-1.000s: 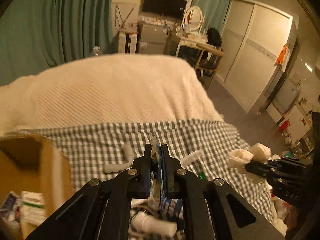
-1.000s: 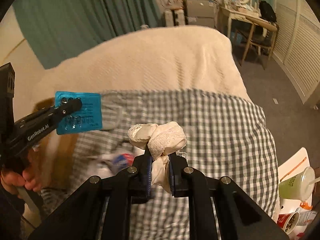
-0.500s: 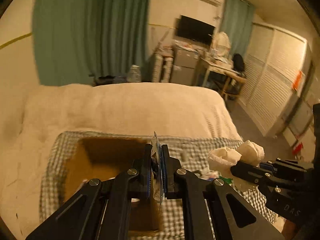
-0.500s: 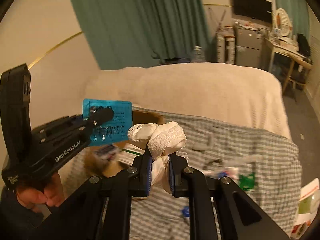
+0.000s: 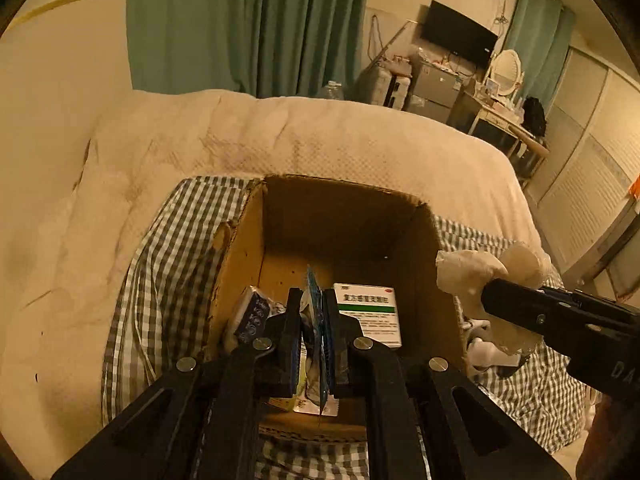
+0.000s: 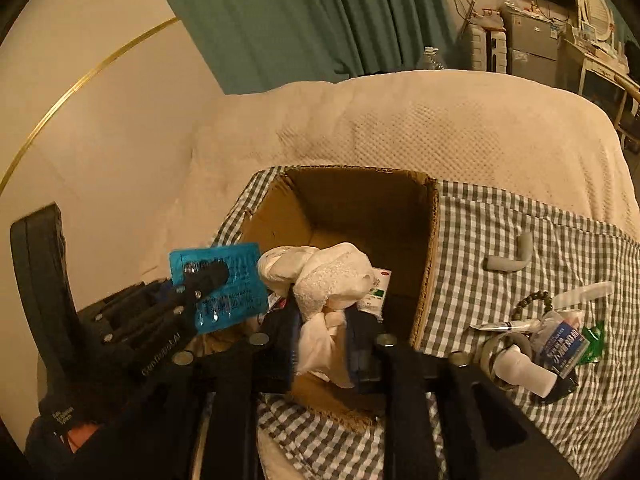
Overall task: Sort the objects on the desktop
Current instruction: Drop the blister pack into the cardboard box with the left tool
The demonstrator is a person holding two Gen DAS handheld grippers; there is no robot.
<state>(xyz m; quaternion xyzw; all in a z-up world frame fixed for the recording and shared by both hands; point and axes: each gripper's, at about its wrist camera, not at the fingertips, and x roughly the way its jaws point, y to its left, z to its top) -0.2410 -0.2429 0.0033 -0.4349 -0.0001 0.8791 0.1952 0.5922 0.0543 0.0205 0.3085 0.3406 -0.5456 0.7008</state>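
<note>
My left gripper (image 5: 313, 312) is shut on a thin blue blister pack (image 5: 316, 320), held edge-on above the open cardboard box (image 5: 344, 204); the pack shows flat in the right wrist view (image 6: 224, 286). My right gripper (image 6: 322, 320) is shut on a knotted white lace cloth (image 6: 328, 276), held over the box's near right side (image 6: 424, 248). The cloth also shows in the left wrist view (image 5: 480, 276). Inside the box lie a white-and-green medicine carton (image 5: 368, 314) and a small blue-and-white packet (image 5: 250, 312).
The box stands on a grey checked cloth (image 6: 520, 232) over a cream bedspread (image 5: 280, 136). Right of the box lie a grey elbow pipe (image 6: 510, 258), a bead bracelet (image 6: 532, 304), a white tube (image 6: 524, 372) and wrapped packets (image 6: 564, 340). A wall is on the left.
Both grippers have swung left from the loose items to above the cardboard box, each still holding its object. The box's inside has come into view.
</note>
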